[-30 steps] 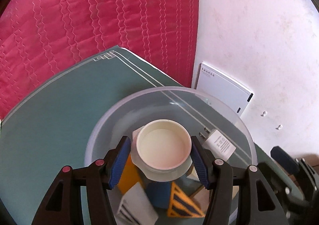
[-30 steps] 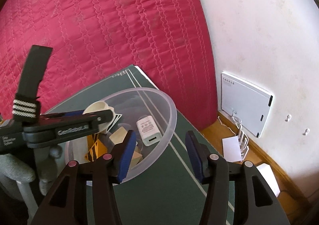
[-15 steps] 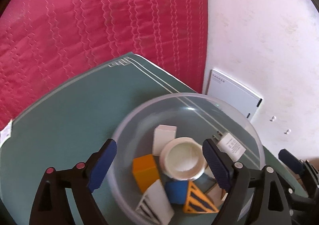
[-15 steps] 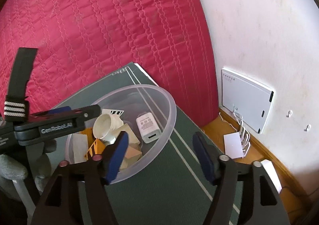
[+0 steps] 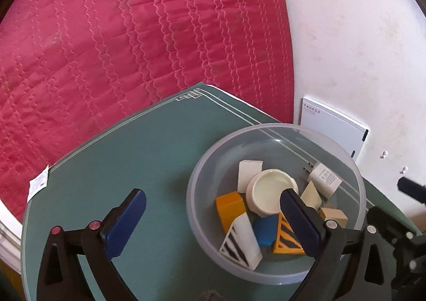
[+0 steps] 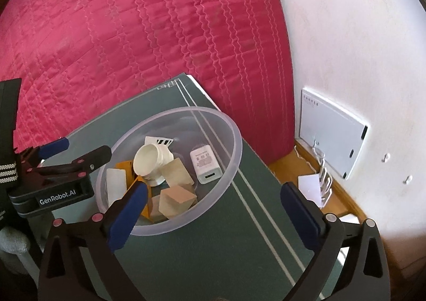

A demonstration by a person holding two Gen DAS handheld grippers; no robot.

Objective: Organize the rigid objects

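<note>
Seen from the left wrist, far left: red quilted bedspread (image 5: 133,42) filling the background behind a green table (image 5: 138,167), with a small white tag (image 5: 38,183) at its left edge. In the foreground, left claw (image 5: 213,223) spread wide, jaws just opened, nothing clamped; blue left pad over bare green surface, blue right pad hanging over the inside of the clear plastic bowl (image 5: 274,278). In the bowl, left to right: orange block (image 5: 229,208), white block with black stripes (image 5: 241,243), white upright piece (image 5: 248,174), cream round cup (image 5: 271,191) lying tilted among the rest and free of the pads, blue block (image 5: 265,230), orange block with black stripes (image 5: 286,245) partly behind the right pad, white charger (image 5: 323,177) against the far wall, pale wooden block (image 5: 334,217). Further right, white wall (image 5: 359,48) with a flat white panel (image 5: 332,127) leaning on it. Seen from the right wrist, left to right: the left claw's black body at the left edge beside the bowl (image 6: 234,141), the cream cup (image 6: 150,161) tipped on its side with the mouth facing the camera, two wooden cubes (image 6: 177,201) near the front wall, the charger (image 6: 206,165) with its port toward the camera. Right claw (image 6: 213,219) also wide apart, jaws just opened, empty; left pad in front of the bowl's near rim, right pad beyond the table's right edge, above wooden floor (image 6: 293,167).
</note>
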